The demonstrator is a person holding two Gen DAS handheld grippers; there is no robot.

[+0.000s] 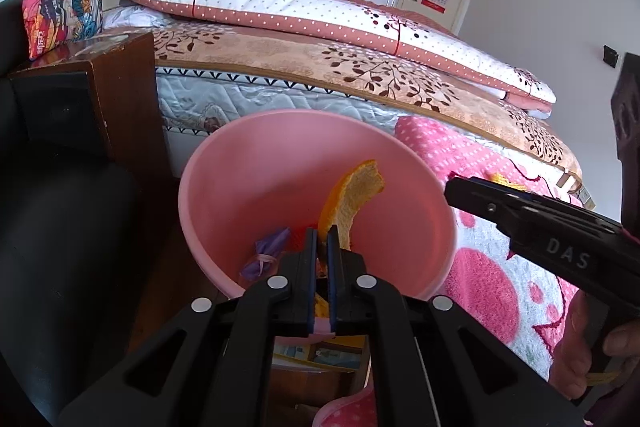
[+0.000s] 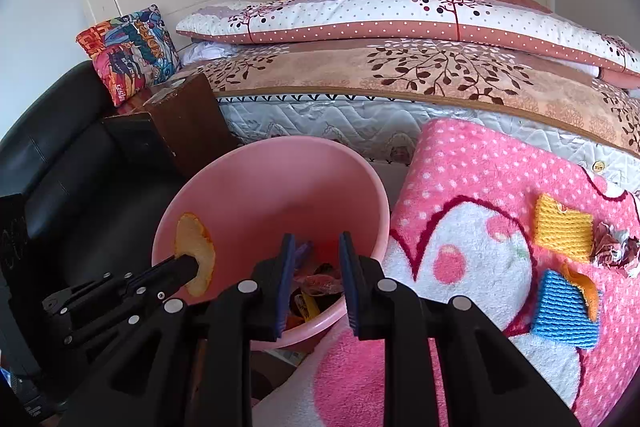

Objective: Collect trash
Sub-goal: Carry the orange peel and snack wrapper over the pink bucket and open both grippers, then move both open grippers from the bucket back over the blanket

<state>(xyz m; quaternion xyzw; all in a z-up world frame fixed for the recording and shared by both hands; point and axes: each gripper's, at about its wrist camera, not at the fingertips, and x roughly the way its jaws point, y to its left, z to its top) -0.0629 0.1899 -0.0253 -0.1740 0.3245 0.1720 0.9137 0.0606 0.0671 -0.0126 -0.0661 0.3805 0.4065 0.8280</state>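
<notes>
My left gripper (image 1: pixel 322 235) is shut on a curved strip of orange peel (image 1: pixel 356 195), which stands up over the mouth of the pink bin (image 1: pixel 248 167). A purple wrapper (image 1: pixel 268 251) and other scraps lie at the bin's bottom. In the right wrist view the same peel (image 2: pixel 192 239) sticks out of the left gripper (image 2: pixel 188 267) above the bin's left rim (image 2: pixel 160 247). My right gripper (image 2: pixel 317 243) hovers over the bin's near side, jaws a little apart, with nothing between them. A crumpled foil wrapper (image 2: pixel 612 247) lies on the pink blanket (image 2: pixel 460 187) at the far right.
A yellow knitted square (image 2: pixel 564 231) and a blue one (image 2: pixel 564 307) lie on the blanket near the wrapper. Behind the bin stands the bed (image 2: pixel 400 75). A brown nightstand (image 2: pixel 188 115) and a black padded seat (image 2: pixel 60 155) are to the left. A hand (image 1: pixel 584 347) holds the right gripper.
</notes>
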